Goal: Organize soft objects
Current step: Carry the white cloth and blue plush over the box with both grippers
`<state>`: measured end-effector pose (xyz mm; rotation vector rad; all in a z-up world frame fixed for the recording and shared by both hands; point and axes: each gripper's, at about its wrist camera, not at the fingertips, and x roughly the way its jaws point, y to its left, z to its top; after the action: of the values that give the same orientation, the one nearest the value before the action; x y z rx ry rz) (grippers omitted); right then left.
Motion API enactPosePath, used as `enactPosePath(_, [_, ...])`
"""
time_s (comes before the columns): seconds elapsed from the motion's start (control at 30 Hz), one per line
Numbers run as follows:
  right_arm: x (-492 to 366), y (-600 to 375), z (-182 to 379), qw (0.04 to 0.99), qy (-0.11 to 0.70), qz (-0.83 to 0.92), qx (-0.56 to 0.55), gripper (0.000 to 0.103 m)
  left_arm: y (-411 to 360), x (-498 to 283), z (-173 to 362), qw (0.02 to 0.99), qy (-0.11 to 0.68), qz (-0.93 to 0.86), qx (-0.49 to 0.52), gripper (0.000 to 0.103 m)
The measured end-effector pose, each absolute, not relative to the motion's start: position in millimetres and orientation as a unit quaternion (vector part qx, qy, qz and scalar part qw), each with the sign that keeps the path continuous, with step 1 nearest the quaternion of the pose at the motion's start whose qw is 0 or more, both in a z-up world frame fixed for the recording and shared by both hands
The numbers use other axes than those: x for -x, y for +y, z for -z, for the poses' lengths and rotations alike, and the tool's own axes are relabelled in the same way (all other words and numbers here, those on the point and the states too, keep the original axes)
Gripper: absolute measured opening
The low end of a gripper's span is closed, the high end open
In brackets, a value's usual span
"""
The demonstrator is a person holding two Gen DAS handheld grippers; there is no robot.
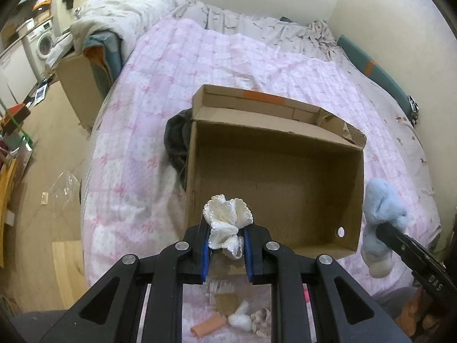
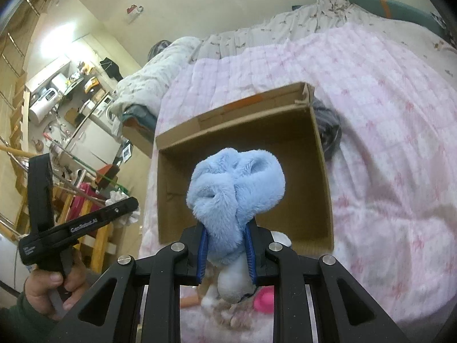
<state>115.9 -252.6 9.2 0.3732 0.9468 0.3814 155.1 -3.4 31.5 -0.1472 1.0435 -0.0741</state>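
My left gripper (image 1: pixel 225 230) is shut on a white frilly scrunchie (image 1: pixel 227 223), held just over the near edge of an open cardboard box (image 1: pixel 274 171) that lies on the bed. My right gripper (image 2: pixel 225 235) is shut on a fluffy light-blue plush toy (image 2: pixel 235 188), raised in front of the same box (image 2: pixel 245 154). In the left wrist view that blue plush (image 1: pixel 381 220) and the right gripper's finger (image 1: pixel 405 243) show at the right, beside the box's near right corner. The box's inside looks bare. In the right wrist view the left gripper (image 2: pixel 134 204) shows at the left, held by a hand (image 2: pixel 48 288).
A pink quilted blanket (image 1: pixel 242 63) covers the bed. A dark grey cloth (image 1: pixel 177 140) lies against the box's left side. Small soft items (image 1: pixel 242 318) lie on the blanket below my grippers, with a pink round thing (image 2: pixel 264 300). Another cardboard box (image 1: pixel 78 85) stands by the bed.
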Motion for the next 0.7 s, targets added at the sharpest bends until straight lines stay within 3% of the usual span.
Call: enactPosePath(0.7, [-151, -250, 56, 0.858, 0.477, -0.128, -0.141, 0.024, -25, -176, 37, 0.861, 0.505, 0.043, 0.035, 0.018])
